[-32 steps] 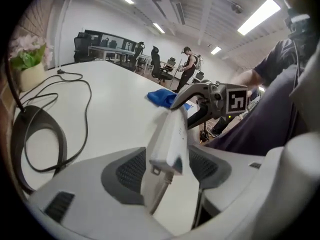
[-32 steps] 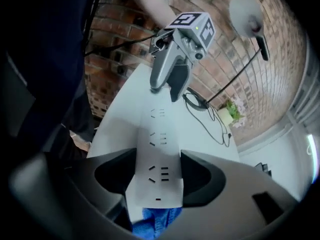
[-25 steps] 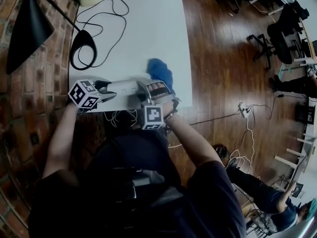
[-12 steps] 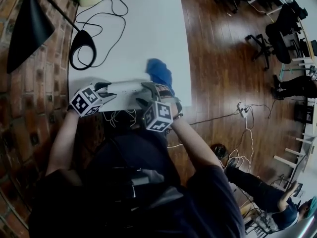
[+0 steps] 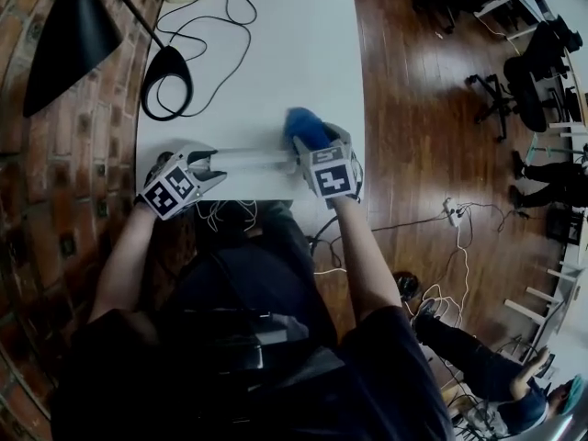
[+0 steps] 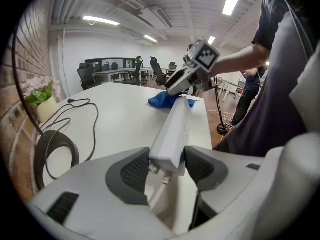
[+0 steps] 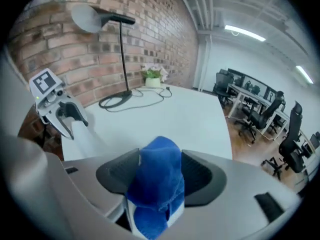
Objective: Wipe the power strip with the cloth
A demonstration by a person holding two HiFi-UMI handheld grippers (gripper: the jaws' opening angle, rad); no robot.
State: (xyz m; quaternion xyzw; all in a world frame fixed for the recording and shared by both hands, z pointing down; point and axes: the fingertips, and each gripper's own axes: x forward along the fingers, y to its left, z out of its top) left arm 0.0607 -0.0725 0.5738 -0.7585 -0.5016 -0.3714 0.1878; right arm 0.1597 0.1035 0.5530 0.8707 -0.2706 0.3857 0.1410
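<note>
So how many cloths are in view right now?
1: the blue cloth, gripped in the right tool, whose jaws have just been closing, at the strip's right end. No other shows.

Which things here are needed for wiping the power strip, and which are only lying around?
Needed: power strip, held in left tongs; cloth, between right tongs, whose jaws have just been closing.
Lying about: lamp; plant.
</note>
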